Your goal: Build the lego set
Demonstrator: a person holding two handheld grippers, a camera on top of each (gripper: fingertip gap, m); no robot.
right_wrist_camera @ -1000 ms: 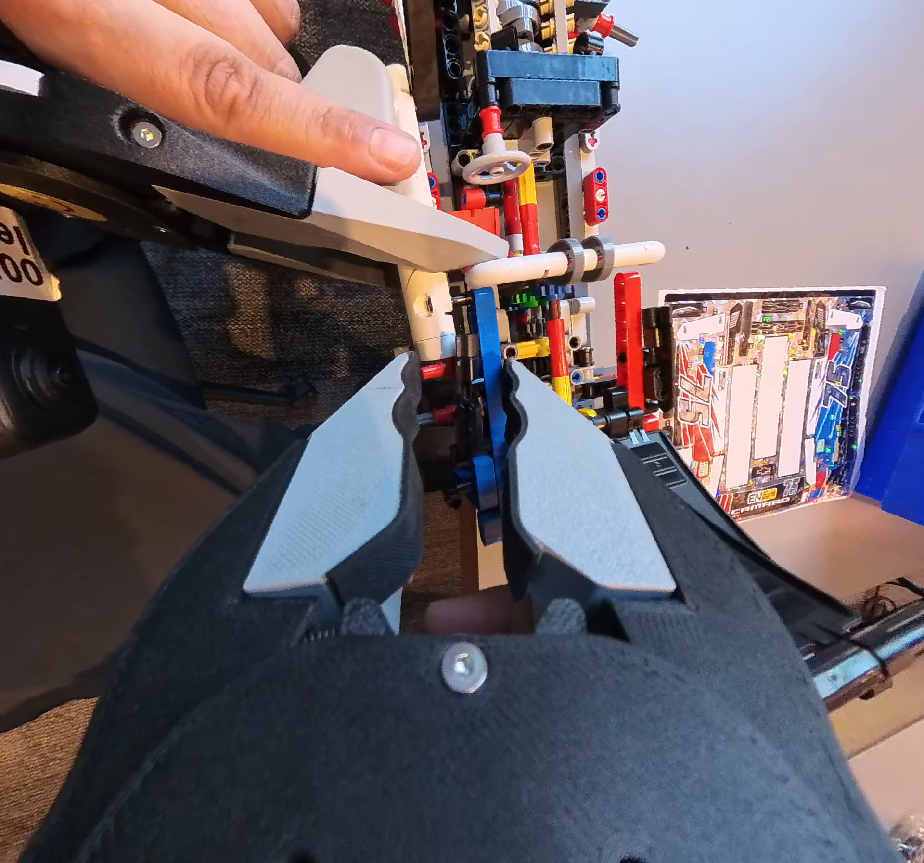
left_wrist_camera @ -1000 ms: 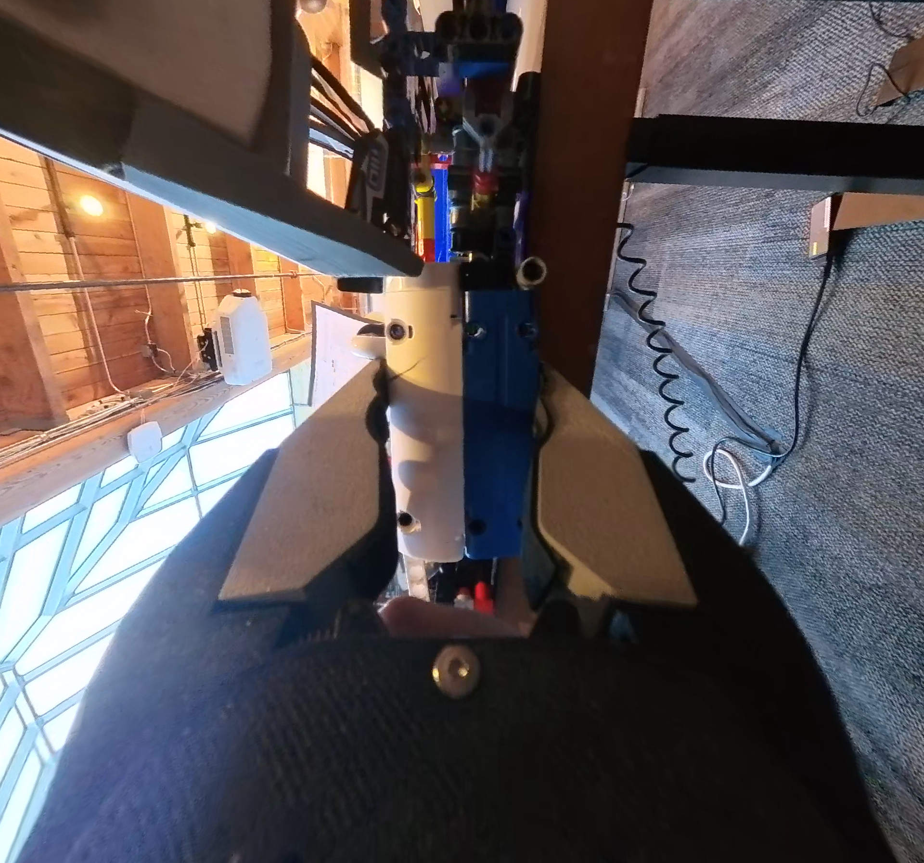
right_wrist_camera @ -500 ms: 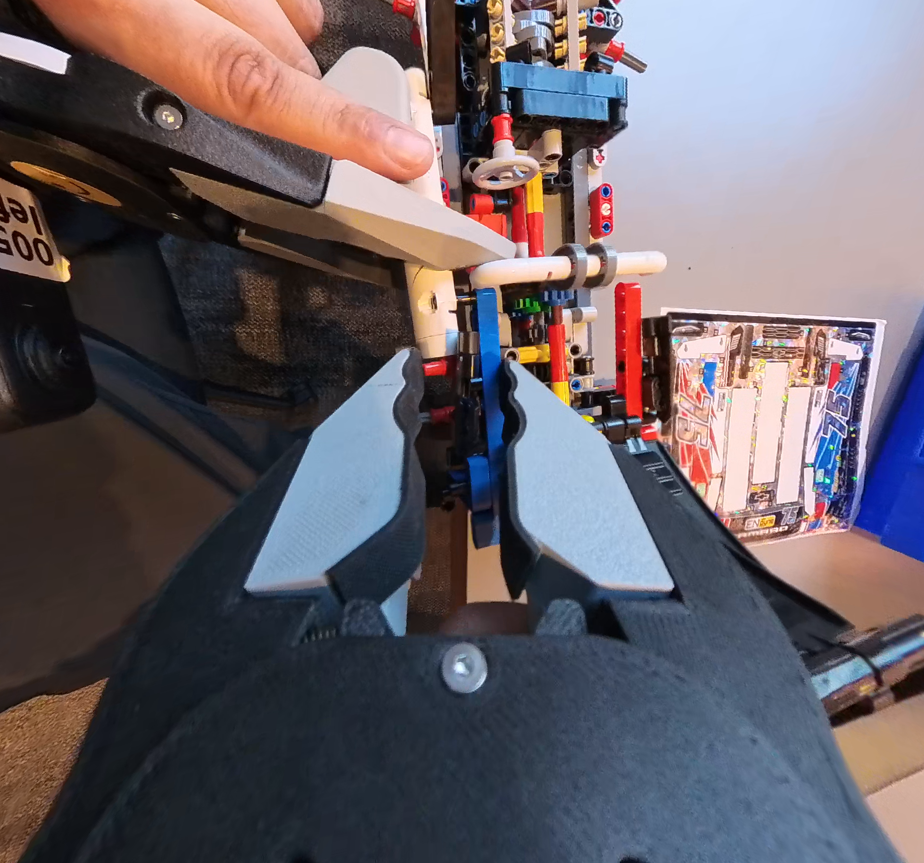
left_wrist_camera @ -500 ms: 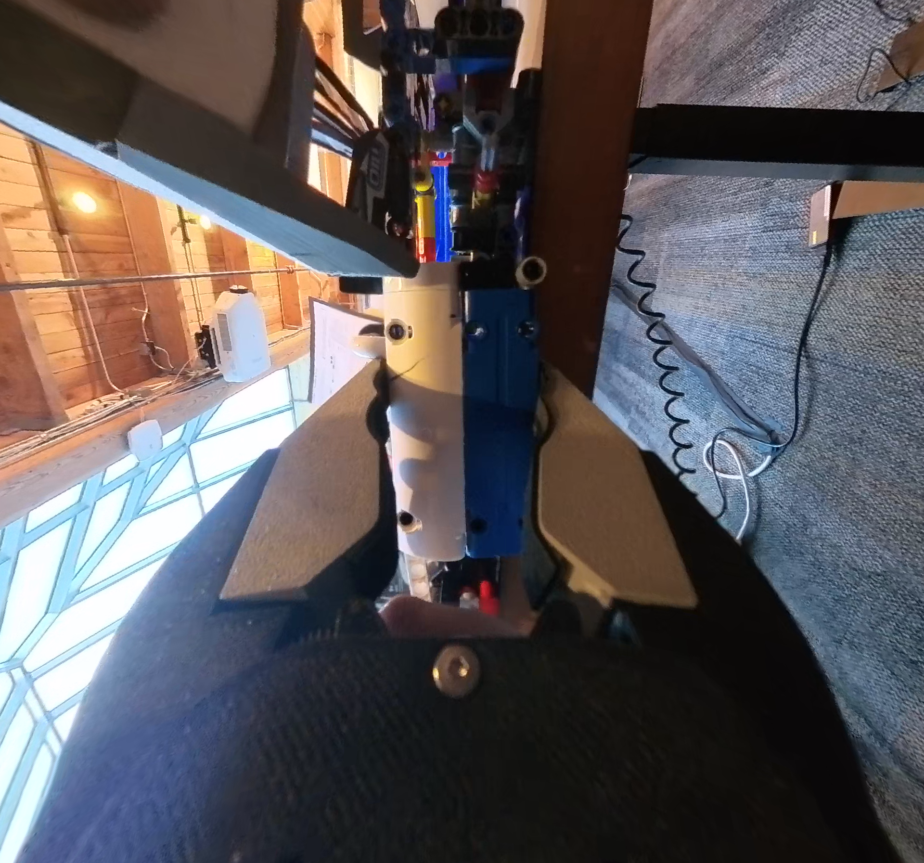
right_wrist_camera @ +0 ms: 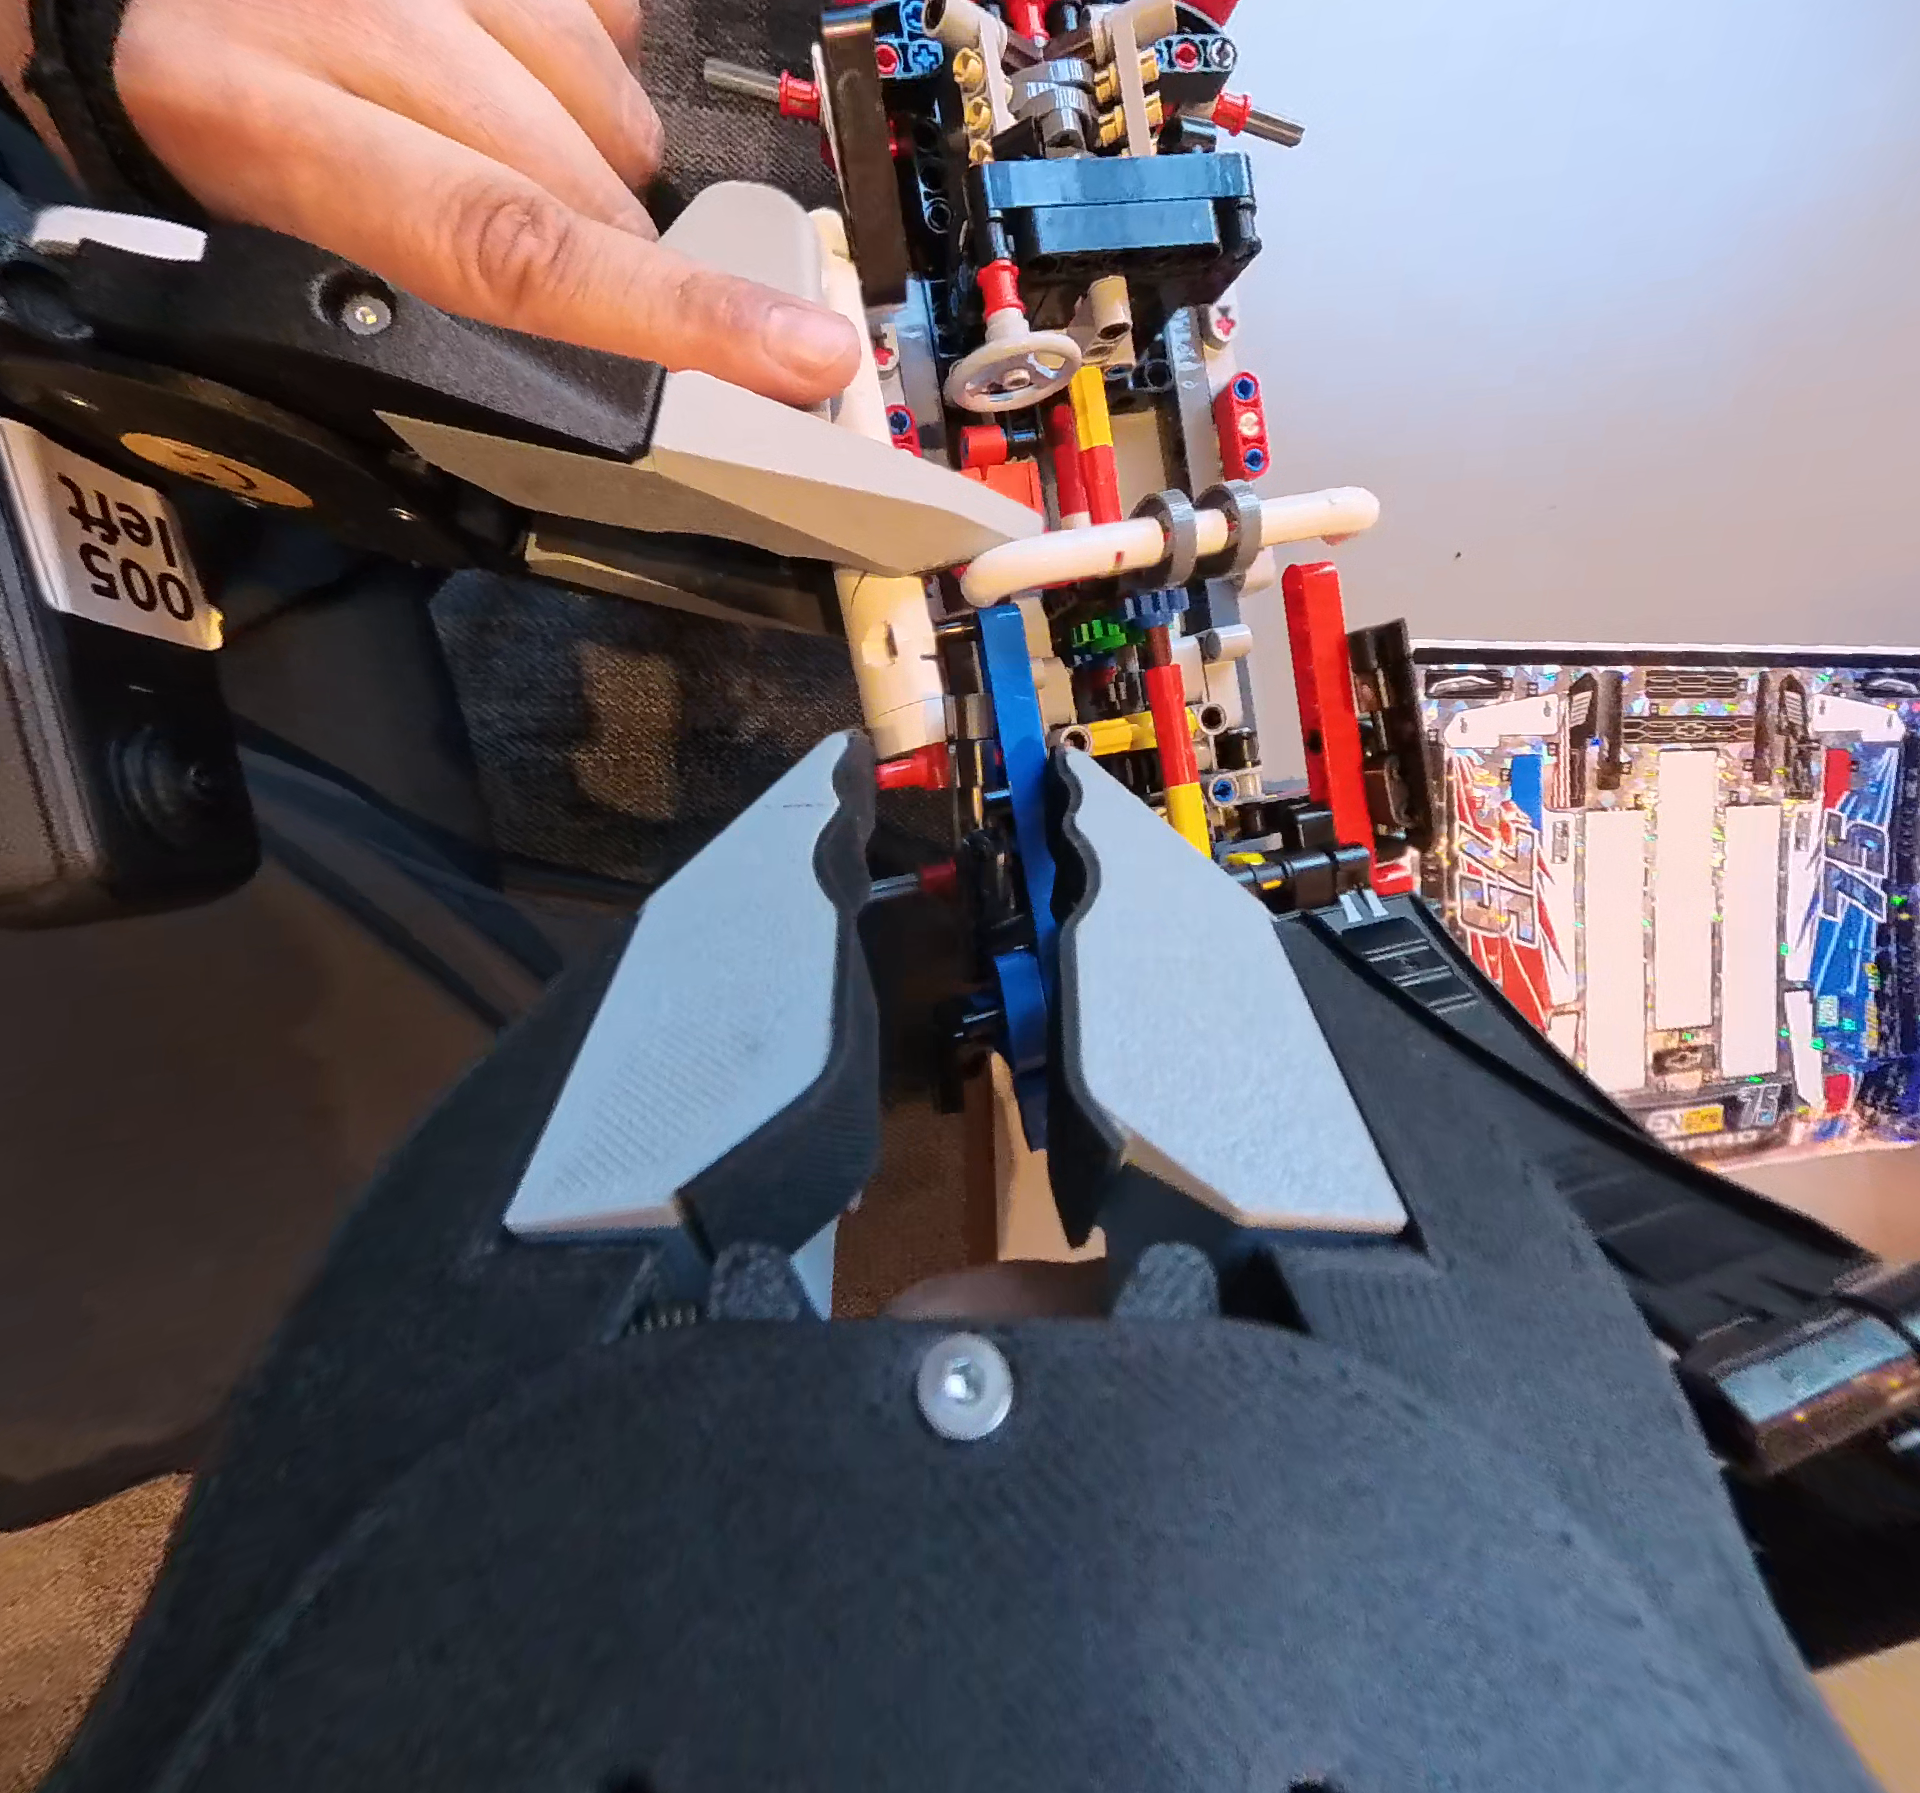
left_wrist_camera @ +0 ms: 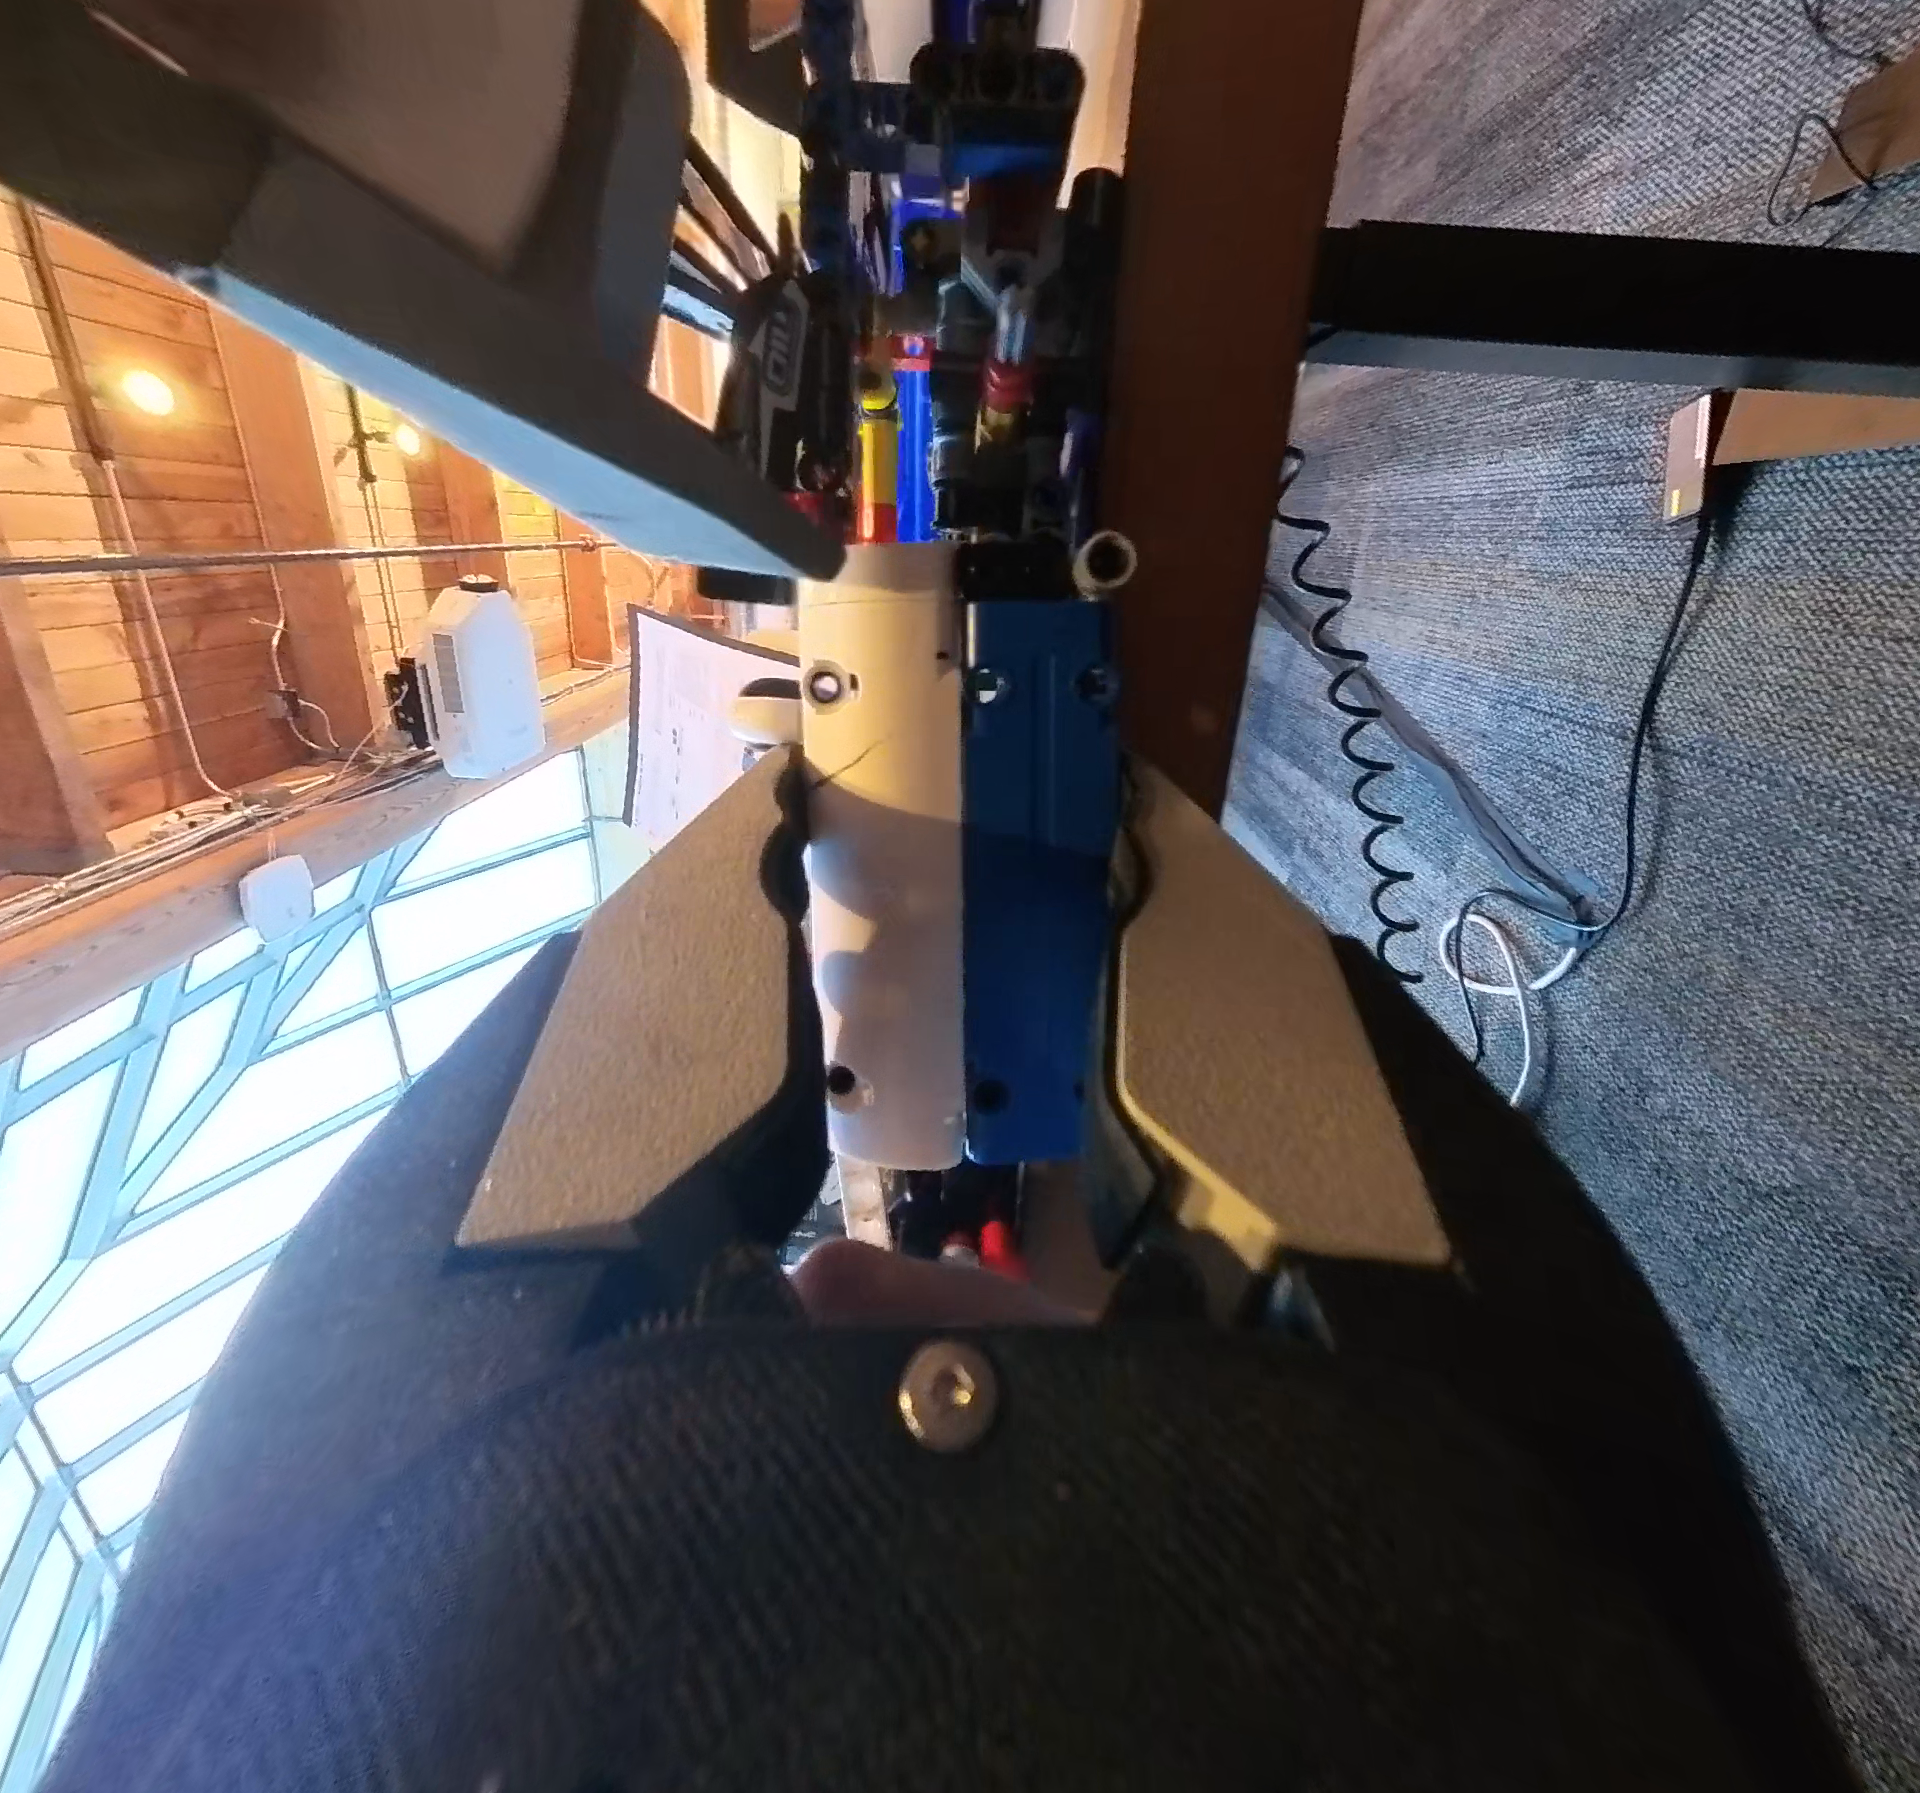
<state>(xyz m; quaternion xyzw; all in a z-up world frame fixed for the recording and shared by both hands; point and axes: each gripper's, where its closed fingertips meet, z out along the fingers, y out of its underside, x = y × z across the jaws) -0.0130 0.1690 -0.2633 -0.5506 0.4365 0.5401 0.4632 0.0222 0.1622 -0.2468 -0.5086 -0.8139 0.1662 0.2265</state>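
The lego model [right_wrist_camera: 1091, 455] is a half-built car frame with red, yellow, black and white parts, held upright off the table. My left gripper [left_wrist_camera: 961, 798] is shut on its white and blue side panels [left_wrist_camera: 956, 912]. Its grey fingers [right_wrist_camera: 790, 486] and a person's hand [right_wrist_camera: 416, 133] show at the left in the right wrist view. My right gripper [right_wrist_camera: 954, 767] straddles a thin blue piece [right_wrist_camera: 1013, 704] at the model's lower end. The piece lies against the right finger, with a gap to the left finger. One of the right gripper's fingers [left_wrist_camera: 468, 372] shows at the upper left in the left wrist view.
A sticker sheet [right_wrist_camera: 1662, 891] leans against the white wall at the right. In the left wrist view a brown table edge [left_wrist_camera: 1216, 289] runs behind the model. Grey carpet with a coiled black cable [left_wrist_camera: 1351, 704] lies to its right. My hands' fingertips stand some 4 centimeters from each other.
In the right wrist view the model has slid down and more of its top end shows. The hand has shifted. The left gripper's hold looks the same.
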